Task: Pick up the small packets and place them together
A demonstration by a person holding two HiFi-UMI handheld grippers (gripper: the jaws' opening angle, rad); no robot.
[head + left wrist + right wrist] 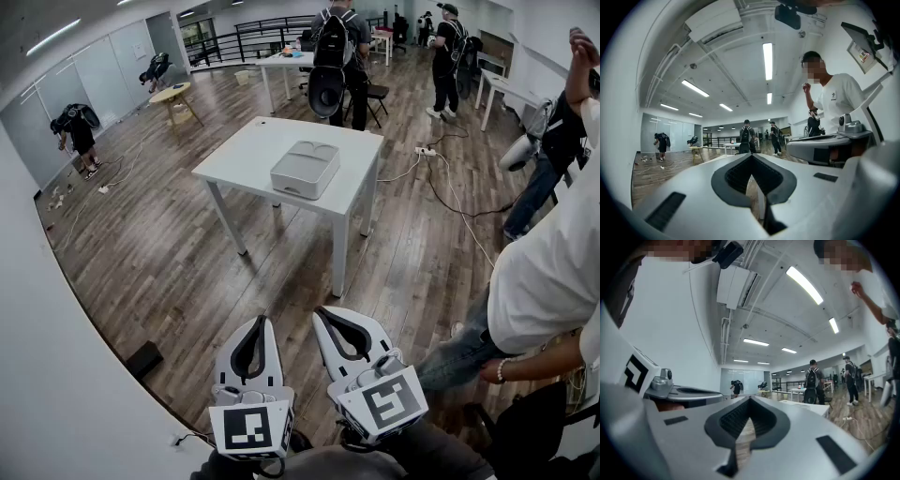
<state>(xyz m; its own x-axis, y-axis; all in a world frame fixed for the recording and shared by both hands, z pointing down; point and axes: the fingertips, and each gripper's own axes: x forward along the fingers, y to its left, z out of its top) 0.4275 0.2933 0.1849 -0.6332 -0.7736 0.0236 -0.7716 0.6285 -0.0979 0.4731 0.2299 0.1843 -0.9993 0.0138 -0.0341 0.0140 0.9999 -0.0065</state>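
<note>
No small packets show in any view. My left gripper (260, 323) and right gripper (323, 312) are held side by side, level, above the wooden floor at the bottom of the head view. Both are shut with nothing between their jaws. They point toward a white table (244, 155) some way ahead, which bears a pale grey box (305, 169). In the left gripper view the left gripper's (751, 155) tips meet, and the right gripper's body (834, 145) shows beside it. In the right gripper view the right gripper's (750, 399) tips also meet.
A person in a white shirt (553, 262) stands close at my right. Several other people stand farther back near more tables (286, 61). A cable and power strip (427, 150) lie on the floor beyond the table. A white wall (56, 375) runs along my left.
</note>
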